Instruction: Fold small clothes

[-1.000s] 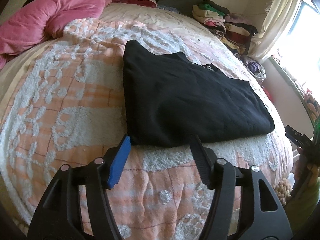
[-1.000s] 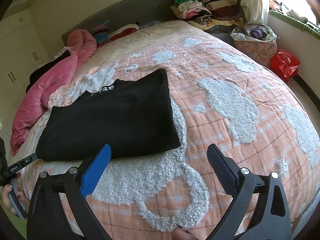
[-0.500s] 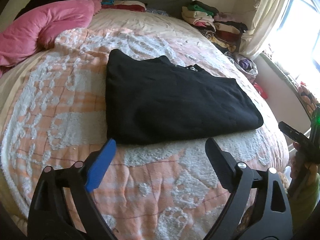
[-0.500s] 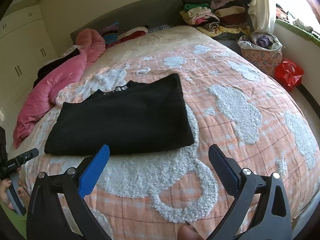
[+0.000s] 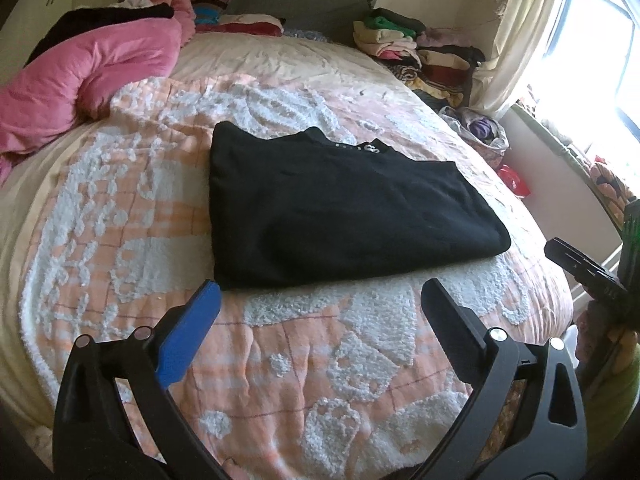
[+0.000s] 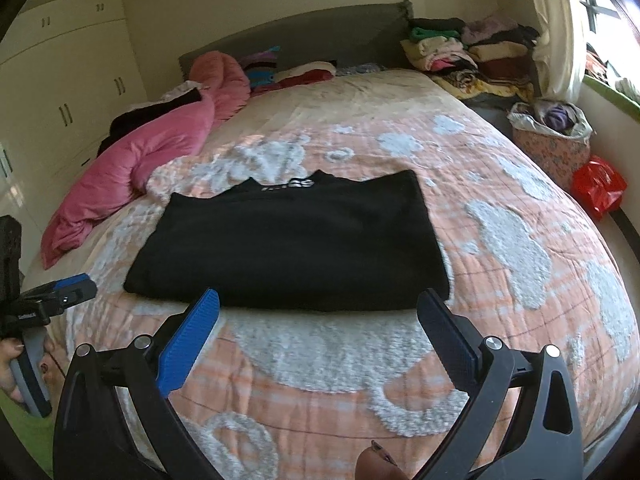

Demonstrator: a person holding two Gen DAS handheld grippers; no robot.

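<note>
A black garment [image 5: 336, 208] [image 6: 292, 244] lies folded into a flat rectangle on the orange-and-white bedspread [image 5: 280, 360], its collar with white print at the far edge. My left gripper [image 5: 320, 292] hovers just short of the garment's near edge; its jaws are opening wide and nothing is between them. My right gripper [image 6: 318, 300] stands open in the same way before the near edge, also with nothing in it. Each gripper shows at the side of the other's view, the right gripper [image 5: 580, 268] and the left gripper [image 6: 52, 300] with a hand on its handle.
A pink duvet [image 5: 80, 76] [image 6: 152, 152] is bunched at the far left. Stacks of folded clothes [image 5: 416, 48] [image 6: 460, 52] sit by the headboard at the far right. A basket [image 6: 552, 136] and a red bag [image 6: 596, 184] stand on the floor beside the bed, under the window.
The left gripper's jaws spread wide and it drew back and up from the garment's near edge. The right gripper also pulled back, so the garment sits farther away in both views.
</note>
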